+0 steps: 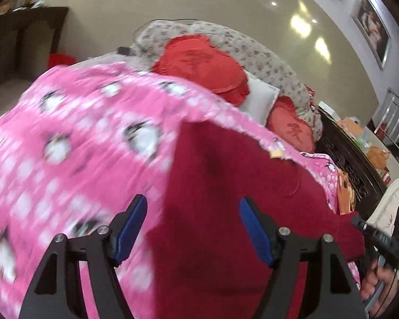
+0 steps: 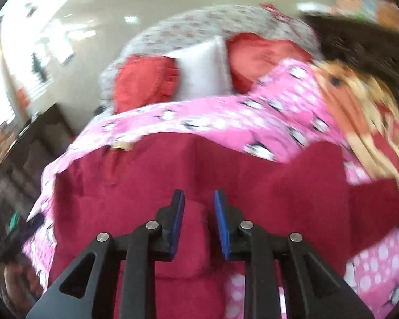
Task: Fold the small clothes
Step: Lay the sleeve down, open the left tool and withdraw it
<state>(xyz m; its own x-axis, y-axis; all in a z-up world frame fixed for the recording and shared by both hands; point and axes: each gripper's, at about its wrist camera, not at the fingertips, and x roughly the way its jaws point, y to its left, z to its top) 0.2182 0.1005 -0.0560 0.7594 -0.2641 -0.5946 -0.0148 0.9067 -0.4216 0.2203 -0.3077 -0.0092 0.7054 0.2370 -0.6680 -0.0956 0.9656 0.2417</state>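
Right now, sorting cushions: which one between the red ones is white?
The white pillow, plain and square, is wedged between the two red cushions.

We count one dark red garment (image 2: 151, 175), one pink penguin-print sheet (image 1: 66, 138), two red cushions (image 2: 143, 82), one white pillow (image 2: 202, 71), two grippers (image 1: 192, 228).

Dark red garment (image 1: 226, 186) on pink penguin-patterned blanket (image 1: 66, 133).

A home bedroom: a bed (image 1: 66, 138) under pink bedding, red cushions (image 1: 202, 66) (heart-shaped), framed pictures (image 1: 372, 26) on the wall.
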